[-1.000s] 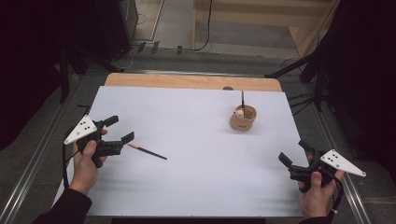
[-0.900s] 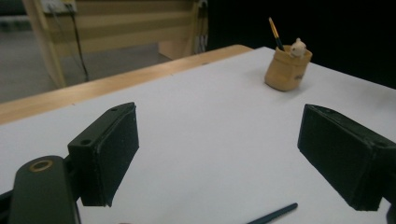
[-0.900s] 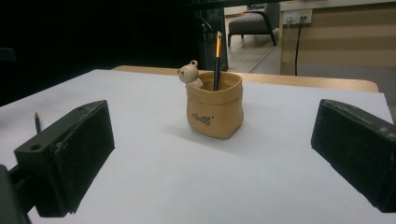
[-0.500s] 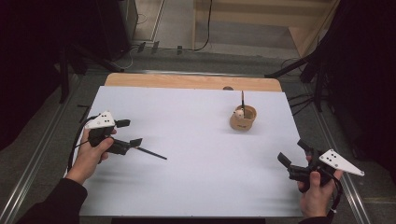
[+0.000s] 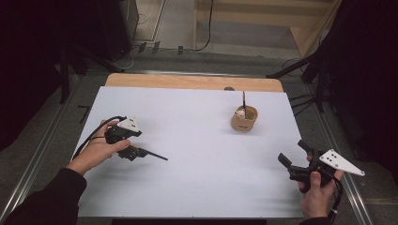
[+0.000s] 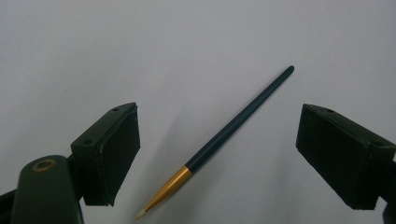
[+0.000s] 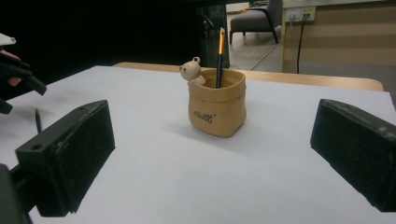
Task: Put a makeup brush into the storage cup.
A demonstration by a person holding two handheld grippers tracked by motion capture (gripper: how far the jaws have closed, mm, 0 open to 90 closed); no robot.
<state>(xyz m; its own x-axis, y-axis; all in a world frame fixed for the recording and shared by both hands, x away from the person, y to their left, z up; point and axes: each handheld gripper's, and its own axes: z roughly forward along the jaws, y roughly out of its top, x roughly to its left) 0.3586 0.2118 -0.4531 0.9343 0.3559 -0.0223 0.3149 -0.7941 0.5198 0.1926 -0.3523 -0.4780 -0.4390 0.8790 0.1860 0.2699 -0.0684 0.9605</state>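
— Where was the brush (image 6: 233,130)?

— It lay flat on the white table (image 5: 202,187), at the left of the high view, between the spread jaws of the left hand-held gripper (image 5: 136,152). Those jaws had just been closing a little, yet neither pad touched the handle (gold ferrule and pale tip pointed toward the bottom of the left gripper view).

— And the other one?

— The right hand-held gripper (image 5: 293,157) sat at the lower right, jaws apart and holding nothing, facing the tan pot (image 7: 217,105) with a second brush (image 7: 219,56) standing in it.
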